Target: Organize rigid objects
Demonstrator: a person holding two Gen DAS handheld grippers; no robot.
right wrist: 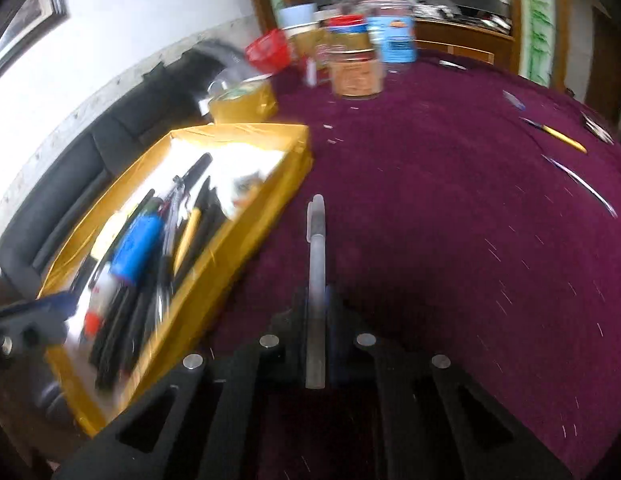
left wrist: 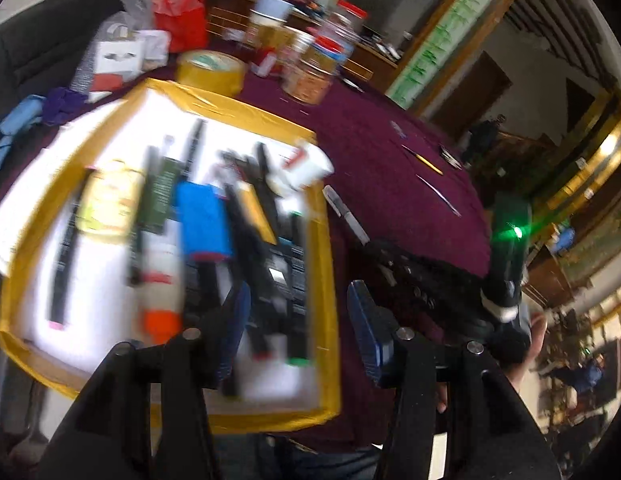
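Observation:
A shallow tray with a yellow-taped rim [left wrist: 230, 104] holds several dark pens, a blue cylinder [left wrist: 204, 220] and a white bottle with an orange cap [left wrist: 160, 288]. My left gripper [left wrist: 298, 312] hangs open over the tray's near right side with nothing between its fingers. In the right wrist view the tray's rim [right wrist: 238, 132] lies to the left. My right gripper [right wrist: 316, 300] is shut on a grey capped pen [right wrist: 316, 240] that points forward over the maroon cloth [right wrist: 450, 220]. The same pen [left wrist: 347, 213] shows just right of the tray in the left wrist view.
A yellow tape roll [right wrist: 244, 100] and several red-lidded jars [right wrist: 354, 68] stand behind the tray. A yellow pen [right wrist: 558, 134] and a thin silver pen [right wrist: 582, 184] lie on the cloth at far right. A dark sofa runs along the left.

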